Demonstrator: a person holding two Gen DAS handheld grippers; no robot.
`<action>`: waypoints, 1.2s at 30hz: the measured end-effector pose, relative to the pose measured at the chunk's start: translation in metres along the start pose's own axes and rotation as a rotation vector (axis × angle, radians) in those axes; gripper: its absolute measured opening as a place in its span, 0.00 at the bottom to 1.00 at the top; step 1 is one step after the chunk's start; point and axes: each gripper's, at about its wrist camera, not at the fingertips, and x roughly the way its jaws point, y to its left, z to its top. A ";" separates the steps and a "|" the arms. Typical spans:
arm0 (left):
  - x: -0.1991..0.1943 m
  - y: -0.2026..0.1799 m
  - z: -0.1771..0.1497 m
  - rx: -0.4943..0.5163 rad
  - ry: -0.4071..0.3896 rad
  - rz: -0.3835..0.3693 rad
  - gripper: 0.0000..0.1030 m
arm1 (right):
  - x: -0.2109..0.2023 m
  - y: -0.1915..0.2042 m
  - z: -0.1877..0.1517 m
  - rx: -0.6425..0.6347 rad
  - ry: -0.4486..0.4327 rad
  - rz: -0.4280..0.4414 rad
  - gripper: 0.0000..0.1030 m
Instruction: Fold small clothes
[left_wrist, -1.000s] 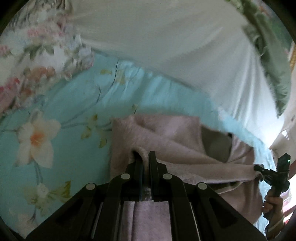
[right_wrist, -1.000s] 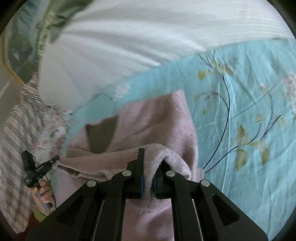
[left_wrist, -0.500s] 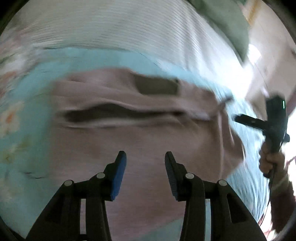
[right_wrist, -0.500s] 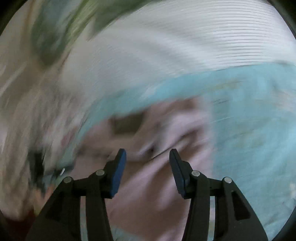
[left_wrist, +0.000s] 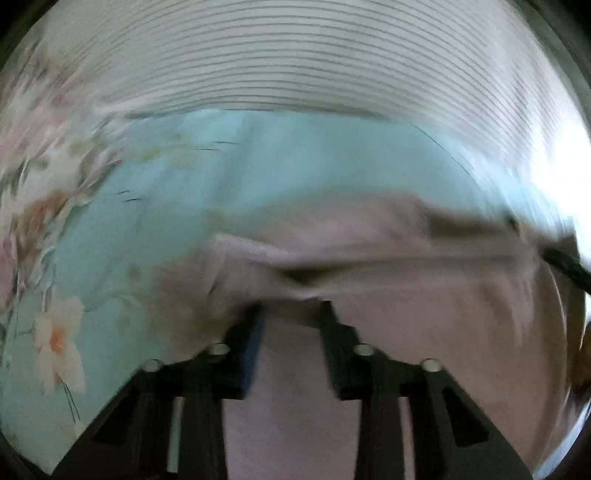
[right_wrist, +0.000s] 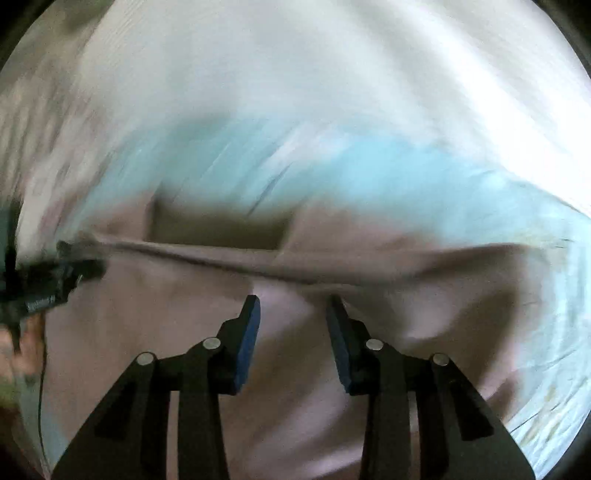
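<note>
A small pink fleece garment (left_wrist: 424, 302) lies on a light blue floral bedsheet (left_wrist: 258, 177), with a folded-over edge across its width and a brown label patch (right_wrist: 218, 225) near its far edge. My left gripper (left_wrist: 291, 308) is open, its fingers straddling the pink cloth just below the fold. My right gripper (right_wrist: 293, 302) is open and empty above the same garment (right_wrist: 166, 314). Both views are motion-blurred. The left gripper's body (right_wrist: 48, 280) shows at the left edge of the right wrist view.
A white ribbed cover (left_wrist: 295, 55) lies beyond the sheet. A floral pillow or quilt (left_wrist: 33, 147) sits at the far left. The bedsheet (right_wrist: 369, 166) continues to the right of the garment.
Both grippers were shut on the pink garment's folded edge a second ago. They have let go, opened, and swung over the laid-down garment, now seen closer.
</note>
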 end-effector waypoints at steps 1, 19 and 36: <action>0.000 0.018 0.006 -0.067 -0.016 -0.014 0.16 | -0.007 -0.020 0.004 0.103 -0.045 -0.008 0.37; -0.075 -0.031 -0.133 0.066 0.008 -0.283 0.15 | -0.067 -0.011 -0.120 0.065 0.110 0.164 0.34; -0.175 0.056 -0.195 -0.253 -0.122 -0.270 0.48 | -0.154 -0.012 -0.156 0.214 -0.037 0.233 0.38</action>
